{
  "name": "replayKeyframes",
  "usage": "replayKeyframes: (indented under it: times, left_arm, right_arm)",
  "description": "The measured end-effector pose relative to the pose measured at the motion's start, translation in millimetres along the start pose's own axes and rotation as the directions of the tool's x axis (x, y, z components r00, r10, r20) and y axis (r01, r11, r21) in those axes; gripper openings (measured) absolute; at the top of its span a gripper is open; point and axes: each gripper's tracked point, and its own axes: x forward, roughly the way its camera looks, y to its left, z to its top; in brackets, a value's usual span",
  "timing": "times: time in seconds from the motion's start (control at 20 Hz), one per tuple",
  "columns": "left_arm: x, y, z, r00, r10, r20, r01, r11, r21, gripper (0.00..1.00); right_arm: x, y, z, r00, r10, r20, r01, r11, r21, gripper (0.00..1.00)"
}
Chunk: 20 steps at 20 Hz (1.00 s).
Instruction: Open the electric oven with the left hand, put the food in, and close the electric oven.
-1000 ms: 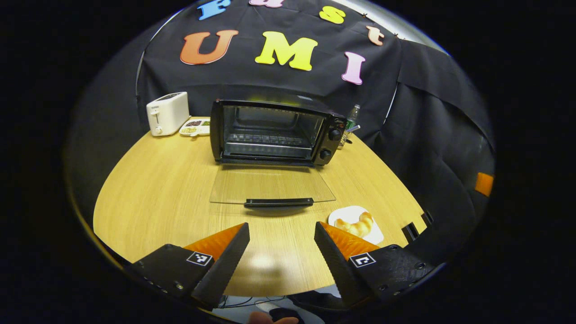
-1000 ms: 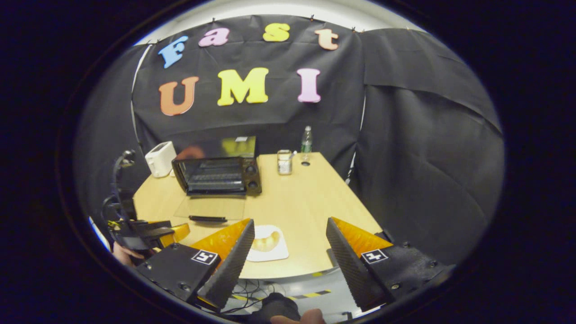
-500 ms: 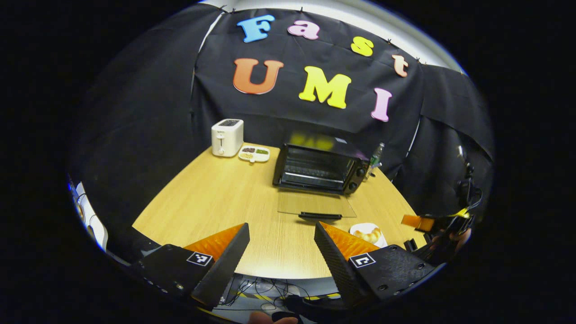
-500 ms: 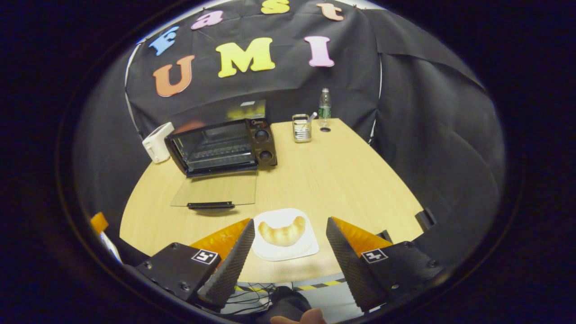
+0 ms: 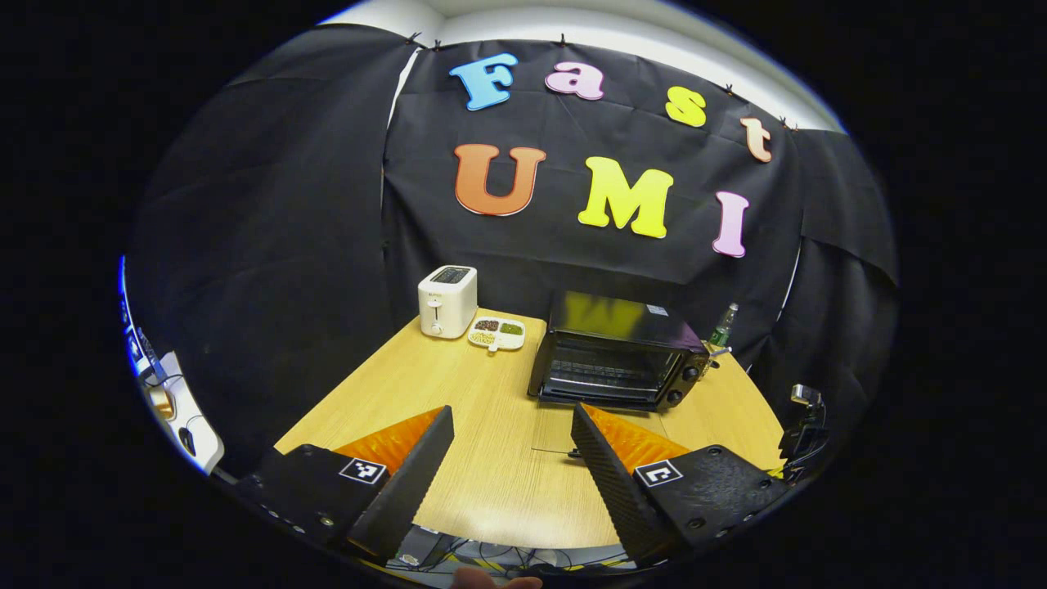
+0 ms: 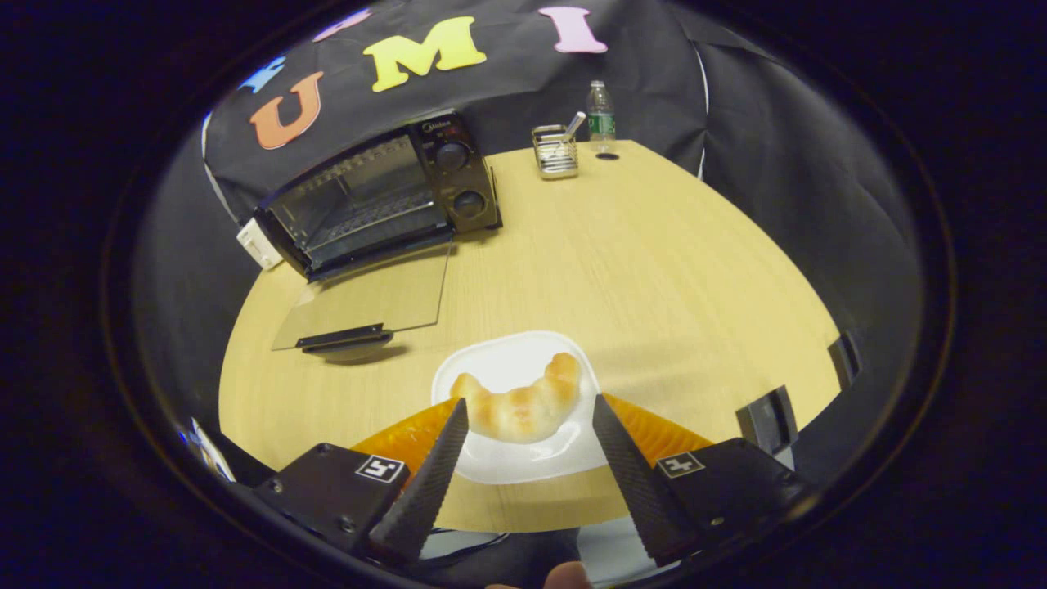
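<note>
Ahead of the right claw (image 6: 523,417), up and to its left, the oven (image 6: 376,200) stands with its glass door (image 6: 368,298) folded flat onto the table (image 6: 654,270), so opening looks done. Loading and closing remain. Just beyond the claw's tips, the croissant (image 6: 519,405) lies on a white plate (image 6: 507,454); the fingers are spread wide to either side of it, touching nothing and holding nothing. Well back from the oven, the left claw (image 5: 511,417) is likewise spread and empty.
</note>
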Motion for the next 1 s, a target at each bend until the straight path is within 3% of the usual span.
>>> replayKeyframes:
  times: [0.5,0.85,1.0]
  left_arm:
    - [14.1,-32.1,-1.6,0.999,-0.015,-0.033,0.014,1.000,-0.022,0.94]
    - [6.1,-22.2,1.6,0.998,-0.040,-0.041,0.039,0.999,-0.028,0.95]
    - [3.3,-15.8,8.5,0.998,-0.051,-0.024,0.051,0.999,-0.013,0.95]
  right_arm:
    - [28.4,2.7,-11.1,0.990,0.094,-0.107,-0.076,0.983,0.167,0.77]
    - [26.3,2.6,-11.9,0.988,0.114,-0.101,-0.083,0.959,0.270,0.28]
    - [13.6,5.2,-13.5,0.989,0.121,-0.088,-0.085,0.939,0.333,0.19]
